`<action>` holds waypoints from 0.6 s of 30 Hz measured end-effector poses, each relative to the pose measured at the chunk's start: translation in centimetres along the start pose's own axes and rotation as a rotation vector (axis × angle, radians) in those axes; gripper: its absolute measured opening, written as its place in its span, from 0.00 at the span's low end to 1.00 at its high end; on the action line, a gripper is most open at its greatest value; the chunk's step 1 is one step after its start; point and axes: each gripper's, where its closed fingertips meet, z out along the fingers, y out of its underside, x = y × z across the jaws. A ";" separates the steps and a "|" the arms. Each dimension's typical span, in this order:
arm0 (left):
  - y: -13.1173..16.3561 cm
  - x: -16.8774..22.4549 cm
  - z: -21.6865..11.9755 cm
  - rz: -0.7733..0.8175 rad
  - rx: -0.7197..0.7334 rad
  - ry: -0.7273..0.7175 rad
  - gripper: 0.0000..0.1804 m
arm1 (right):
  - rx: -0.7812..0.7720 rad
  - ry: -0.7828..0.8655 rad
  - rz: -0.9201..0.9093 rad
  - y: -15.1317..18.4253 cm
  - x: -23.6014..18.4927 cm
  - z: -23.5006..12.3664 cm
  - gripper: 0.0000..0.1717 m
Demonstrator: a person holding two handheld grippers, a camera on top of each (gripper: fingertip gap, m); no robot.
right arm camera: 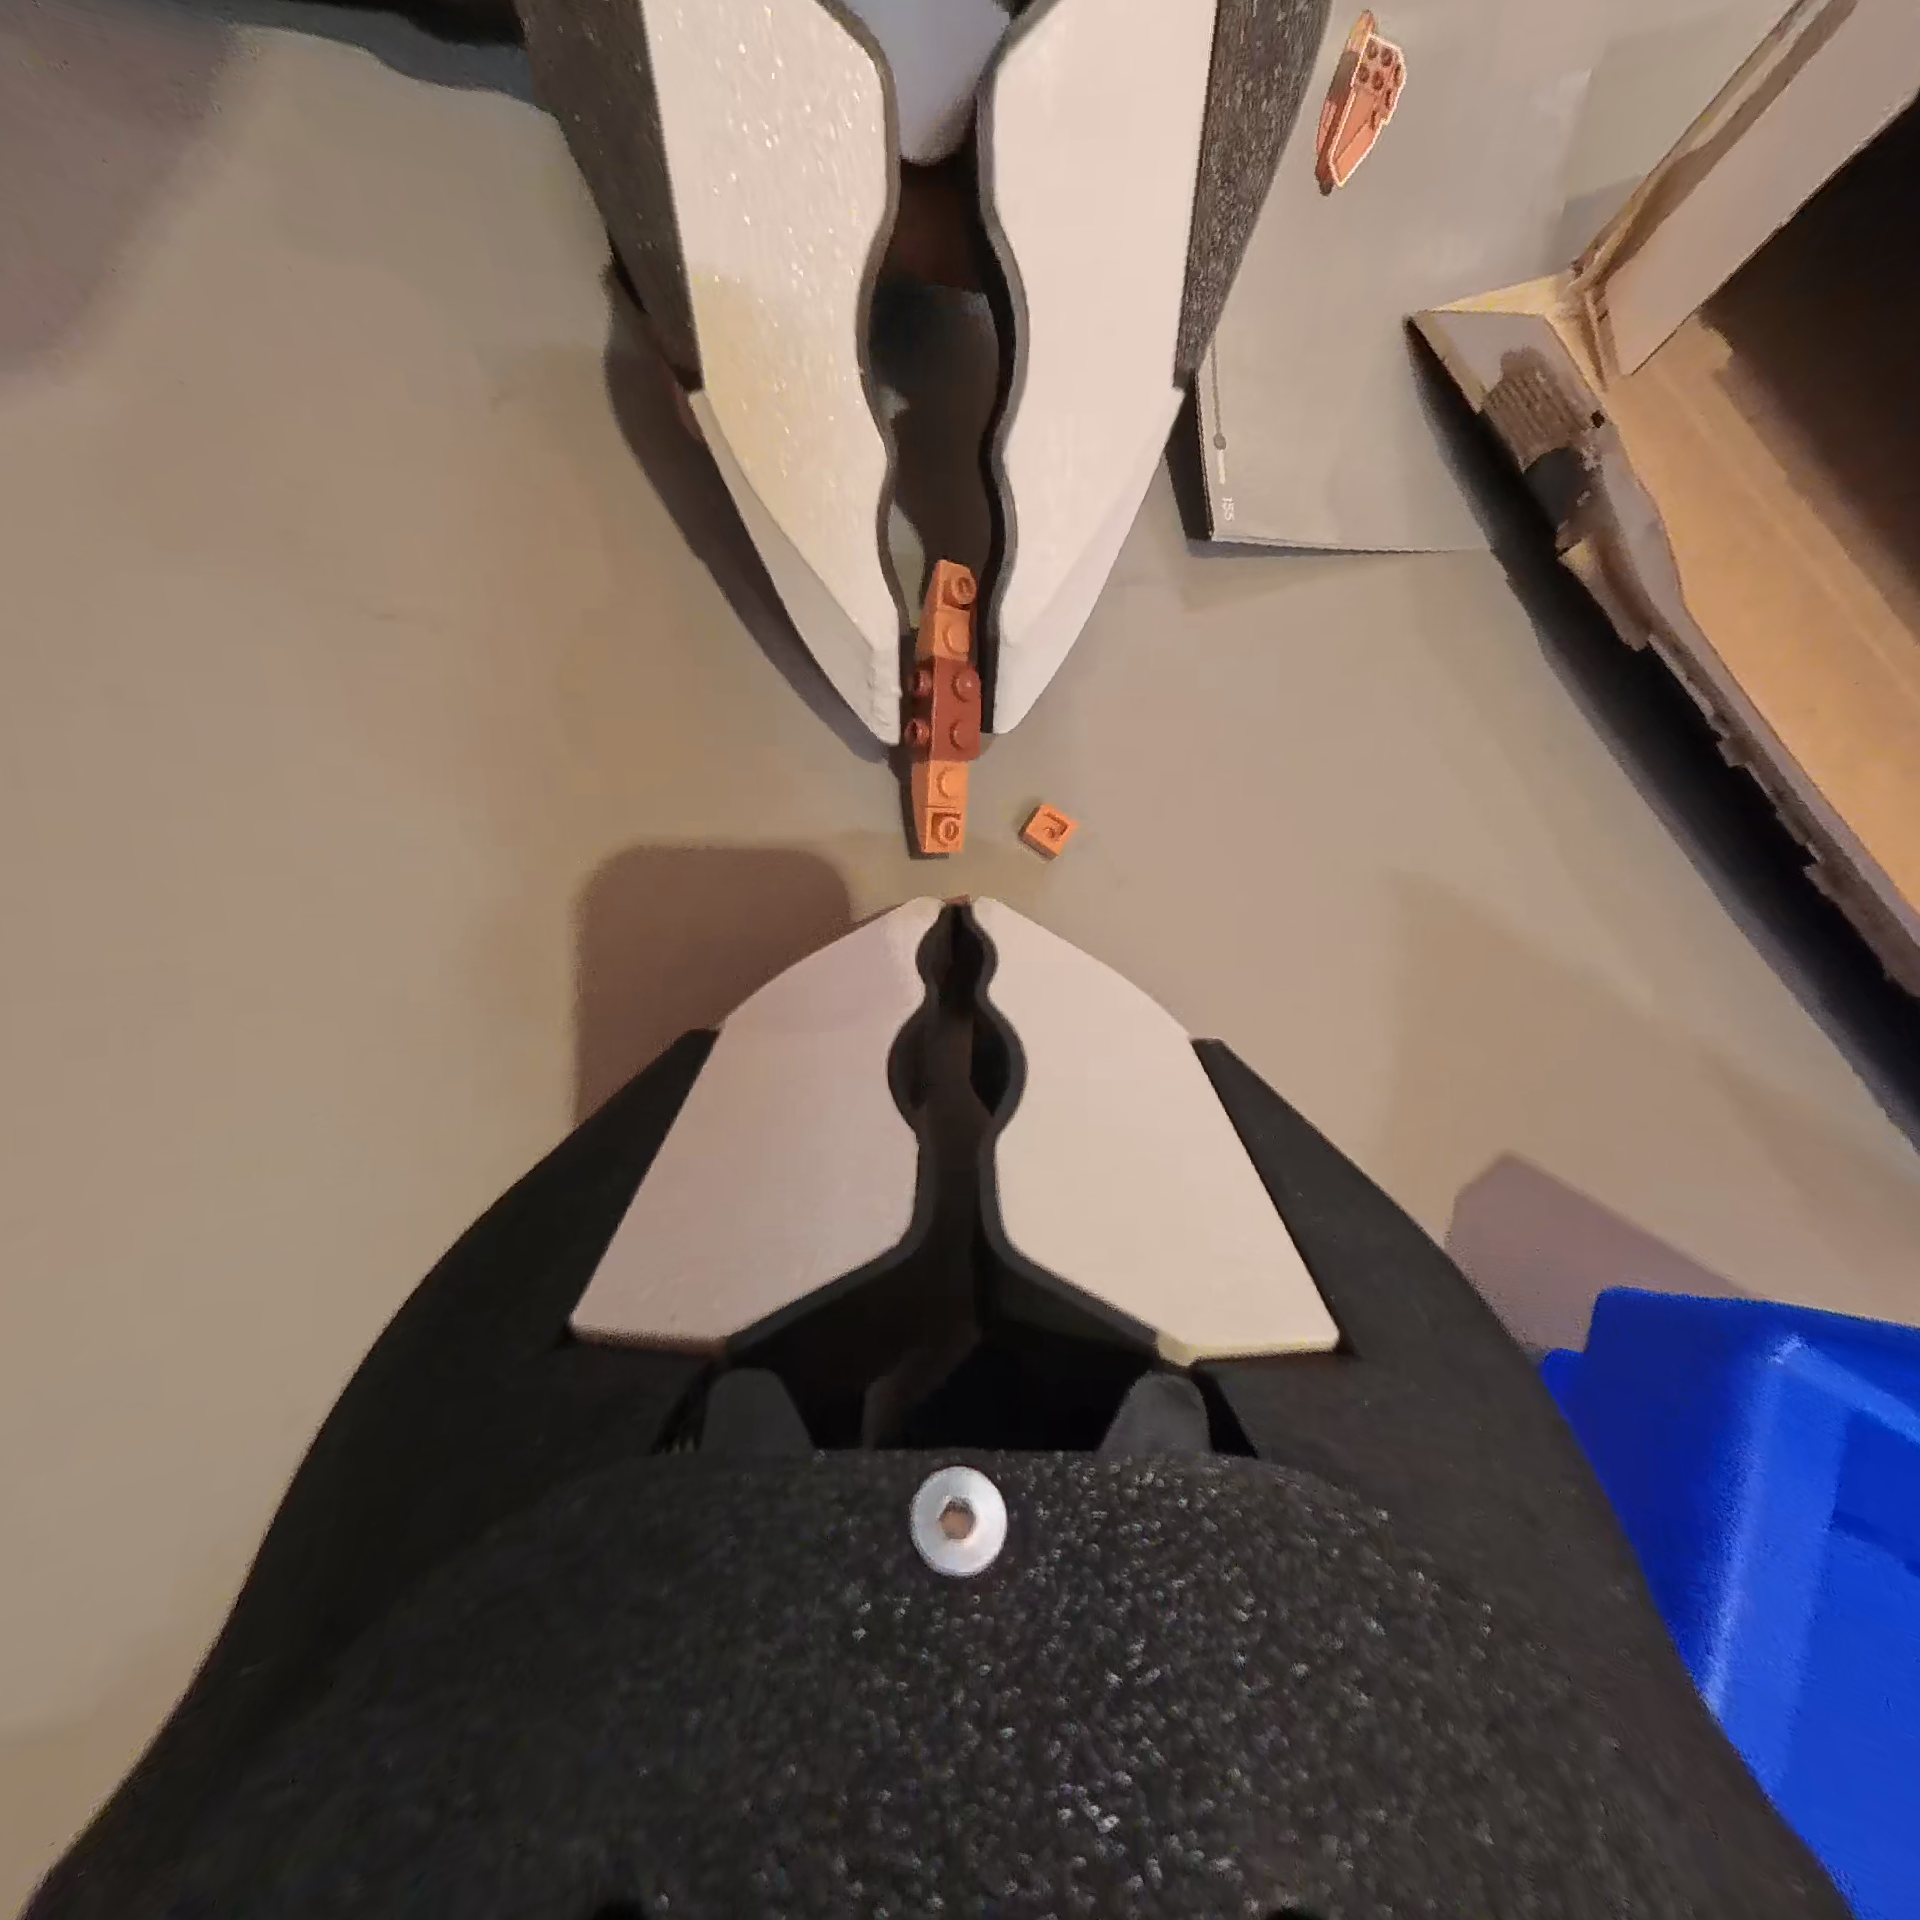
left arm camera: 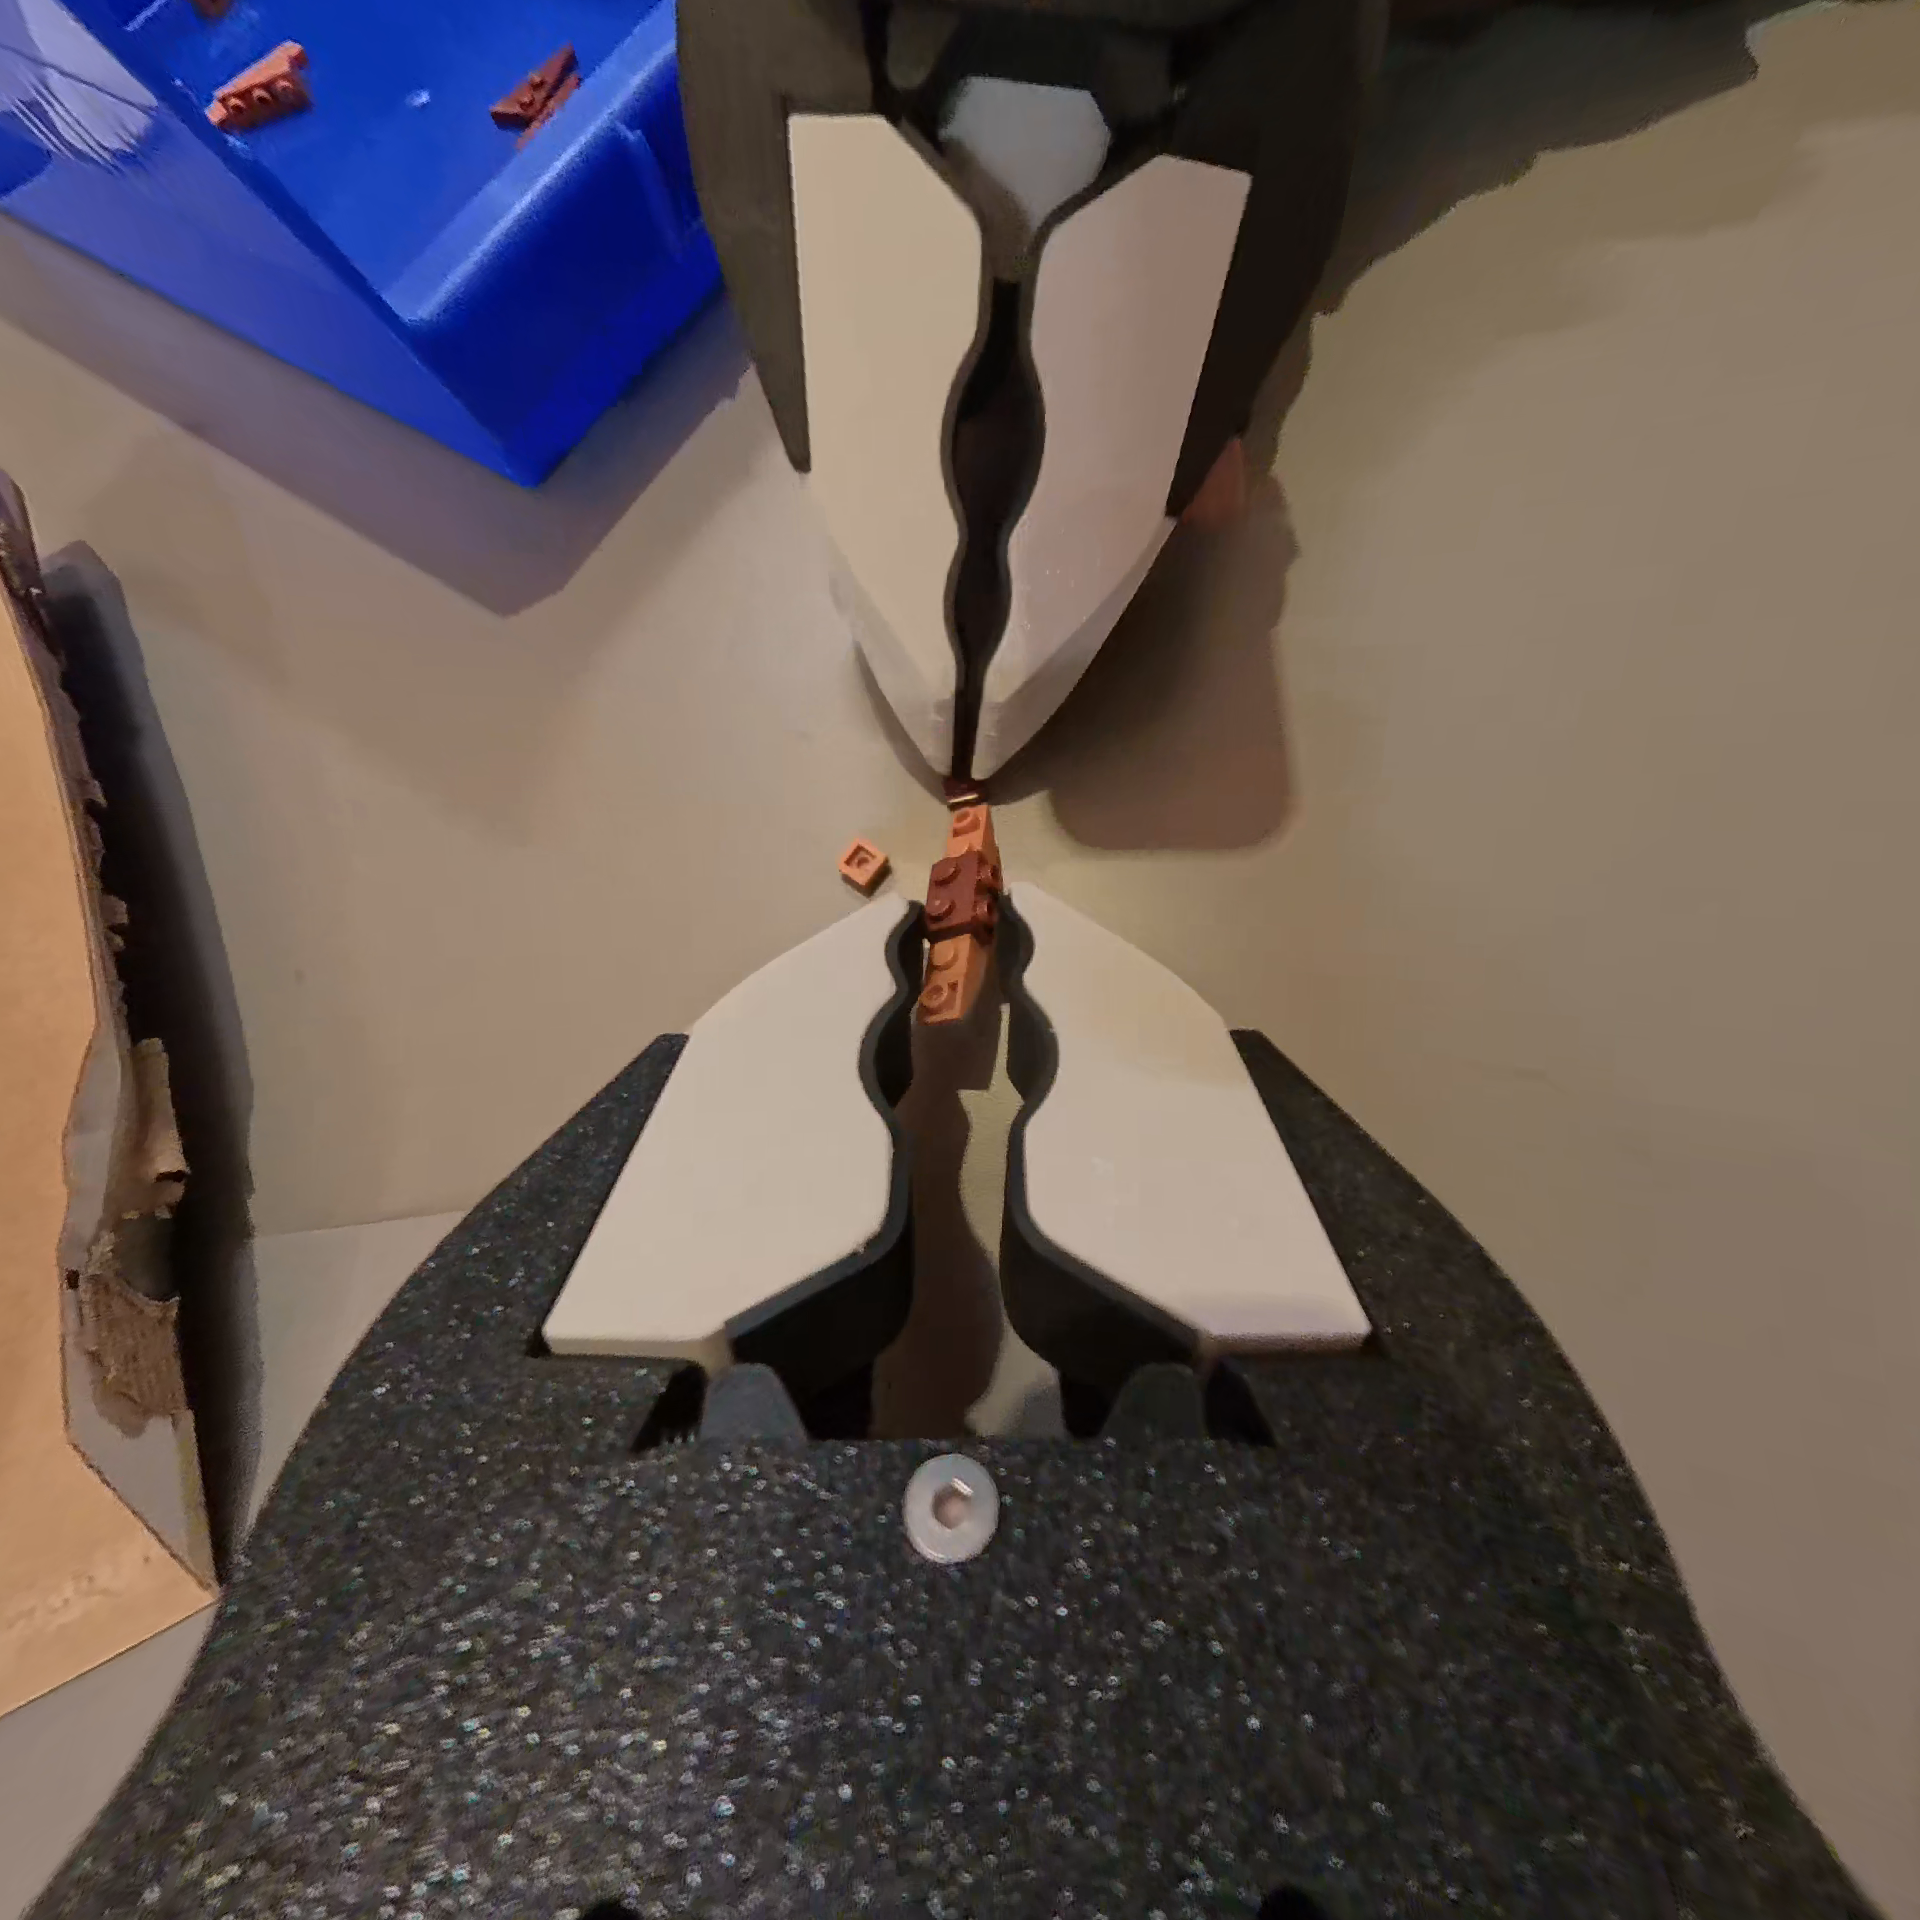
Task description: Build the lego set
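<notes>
My left gripper is shut on a long orange plate that carries a dark red-brown bracket piece. The plate lies low over the beige table and sticks out past the fingertips. The right wrist view shows the same grasp from the other side, with both pads against the bracket. My right gripper faces it tip to tip and is shut on a tiny dark brown piece, just short of the plate's end. A loose small orange square piece lies on the table beside the plate.
A blue bin with several red-brown pieces stands at the far left in the left wrist view, and at the lower right in the right wrist view. A torn cardboard box and a grey instruction booklet lie nearby. My two grippers' fingertips are within a few centimetres of each other.
</notes>
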 end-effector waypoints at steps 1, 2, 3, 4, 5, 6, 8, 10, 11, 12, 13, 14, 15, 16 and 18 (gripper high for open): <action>0.1 0.1 0.1 0.002 -0.002 0.002 0.07 | -0.004 0.001 0.000 0.1 -0.1 -0.1 0.00; 0.1 0.1 0.1 0.003 -0.003 0.004 0.07 | -0.006 -0.001 0.005 0.1 -0.3 -0.1 0.00; 0.1 0.1 0.2 0.003 -0.003 0.005 0.07 | -0.004 0.001 0.012 0.1 -0.3 -0.2 0.00; 0.2 0.2 0.3 0.005 -0.006 0.005 0.07 | 0.002 0.008 0.019 0.2 -0.3 -0.3 0.00; 0.3 0.2 0.4 0.009 -0.010 0.005 0.07 | 0.003 0.016 0.024 0.2 -0.3 -0.4 0.00; 0.3 0.3 0.6 0.016 -0.016 0.005 0.07 | 0.002 0.021 0.026 0.3 -0.2 -0.5 0.00; 0.2 0.5 0.7 0.024 -0.018 0.005 0.07 | 0.013 0.033 0.023 0.3 -0.2 -0.7 0.00; 0.2 0.6 0.7 0.030 -0.023 0.006 0.07 | 0.029 0.038 0.021 0.1 -0.1 -0.8 0.00; 0.3 0.6 0.7 0.030 -0.028 0.005 0.07 | 0.028 0.039 0.025 0.2 0.0 -0.8 0.03; 0.3 0.6 0.7 0.028 -0.033 0.005 0.07 | 0.026 0.033 0.032 0.2 0.0 -0.7 0.05; 0.4 0.7 0.6 0.023 -0.036 0.014 0.07 | 0.024 0.025 0.038 0.2 0.0 -0.7 0.07; 0.5 0.8 0.6 0.017 -0.040 0.024 0.07 | 0.020 0.019 0.044 0.3 0.1 -0.6 0.08; 0.6 0.8 0.6 0.013 -0.043 0.024 0.09 | 0.015 0.012 0.050 0.3 0.1 -0.6 0.09; 0.6 0.8 0.5 0.012 -0.046 0.021 0.10 | 0.007 0.002 0.055 0.4 0.0 -0.5 0.10; 0.7 0.8 0.5 0.015 -0.054 0.027 0.13 | 0.003 -0.012 0.064 0.4 0.1 -0.4 0.11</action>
